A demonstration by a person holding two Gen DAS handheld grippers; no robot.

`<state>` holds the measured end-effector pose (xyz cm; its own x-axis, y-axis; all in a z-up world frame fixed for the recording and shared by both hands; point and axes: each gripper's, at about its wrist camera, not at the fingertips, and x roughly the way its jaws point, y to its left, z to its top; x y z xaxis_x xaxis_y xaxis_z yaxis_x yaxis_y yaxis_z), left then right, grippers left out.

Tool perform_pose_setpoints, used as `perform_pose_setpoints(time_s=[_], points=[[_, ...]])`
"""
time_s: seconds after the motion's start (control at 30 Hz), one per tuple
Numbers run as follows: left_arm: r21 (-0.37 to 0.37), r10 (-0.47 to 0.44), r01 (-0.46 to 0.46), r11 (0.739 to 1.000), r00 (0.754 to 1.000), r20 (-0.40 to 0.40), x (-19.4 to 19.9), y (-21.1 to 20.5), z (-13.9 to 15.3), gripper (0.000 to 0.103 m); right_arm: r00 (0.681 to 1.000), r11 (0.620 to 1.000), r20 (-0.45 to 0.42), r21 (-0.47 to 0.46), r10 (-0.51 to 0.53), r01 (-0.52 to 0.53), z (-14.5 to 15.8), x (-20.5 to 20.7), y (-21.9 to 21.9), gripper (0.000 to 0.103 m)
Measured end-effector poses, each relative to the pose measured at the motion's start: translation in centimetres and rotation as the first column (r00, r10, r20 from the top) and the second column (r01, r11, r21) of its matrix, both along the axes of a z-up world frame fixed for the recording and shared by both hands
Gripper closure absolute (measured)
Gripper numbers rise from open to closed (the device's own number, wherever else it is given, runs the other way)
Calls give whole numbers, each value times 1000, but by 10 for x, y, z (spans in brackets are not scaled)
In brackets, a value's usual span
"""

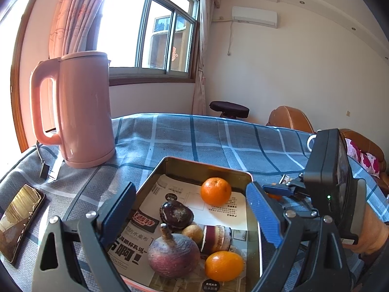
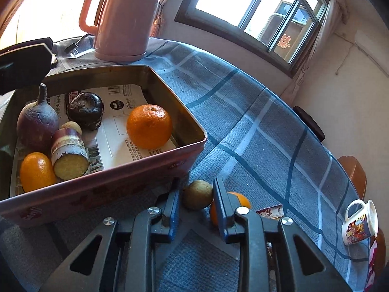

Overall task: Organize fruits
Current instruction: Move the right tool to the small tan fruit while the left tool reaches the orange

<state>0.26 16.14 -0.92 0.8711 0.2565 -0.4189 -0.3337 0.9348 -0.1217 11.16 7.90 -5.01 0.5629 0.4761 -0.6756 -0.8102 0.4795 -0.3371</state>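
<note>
Your left gripper hangs over the metal tin with its jaws spread wide and nothing between them. Inside the tin, on printed paper, lie a round orange near the far wall, a dark purple fruit, a purple radish-like root with its stem up, a cut piece of sugarcane, a small brown fruit and a second orange at the near edge.

Your right gripper sits low on the checked blue tablecloth, just outside the tin's near corner — jaws partly open around a small brown-green fruit, which is not yet pinched. Another orange lies just beside the right finger.

A pink kettle stands beyond the tin, a phone lies to the left, and a mug stands at the table's far right
</note>
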Motion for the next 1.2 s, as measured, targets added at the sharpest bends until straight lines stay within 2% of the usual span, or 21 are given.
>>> perform_pose_setpoints(time_s=[0.07, 0.23, 0.47, 0.63, 0.73, 1.0, 1.07, 1.2], points=[[6, -5, 5, 1000, 1000, 4, 0, -4, 3, 8, 1000, 1000, -2, 27, -9, 9, 4, 0, -4, 76], [17, -63, 63, 998, 998, 3, 8, -23, 10, 8, 999, 984, -16, 172, -35, 37, 23, -4, -34, 76], [59, -172, 175, 983, 984, -42, 36, -67, 11, 8, 982, 927, -70, 325, -174, 188, 37, 10, -98, 76], [83, -238, 248, 965, 965, -108, 62, -98, 3, 9, 955, 880, -127, 372, -268, 296, 38, 30, -135, 76], [86, -267, 283, 955, 950, -164, 82, -113, -5, 13, 947, 866, -140, 385, -289, 321, 39, 35, -147, 76], [99, -277, 324, 941, 904, -325, 130, -133, -27, 29, 942, 847, -173, 414, -287, 334, 37, 41, -161, 76], [90, -272, 322, 943, 895, -353, 138, -131, -33, 35, 945, 848, -168, 417, -282, 327, 37, 40, -161, 76], [92, -281, 341, 936, 877, -389, 149, -136, -38, 39, 947, 850, -162, 417, -278, 321, 37, 39, -160, 76]])
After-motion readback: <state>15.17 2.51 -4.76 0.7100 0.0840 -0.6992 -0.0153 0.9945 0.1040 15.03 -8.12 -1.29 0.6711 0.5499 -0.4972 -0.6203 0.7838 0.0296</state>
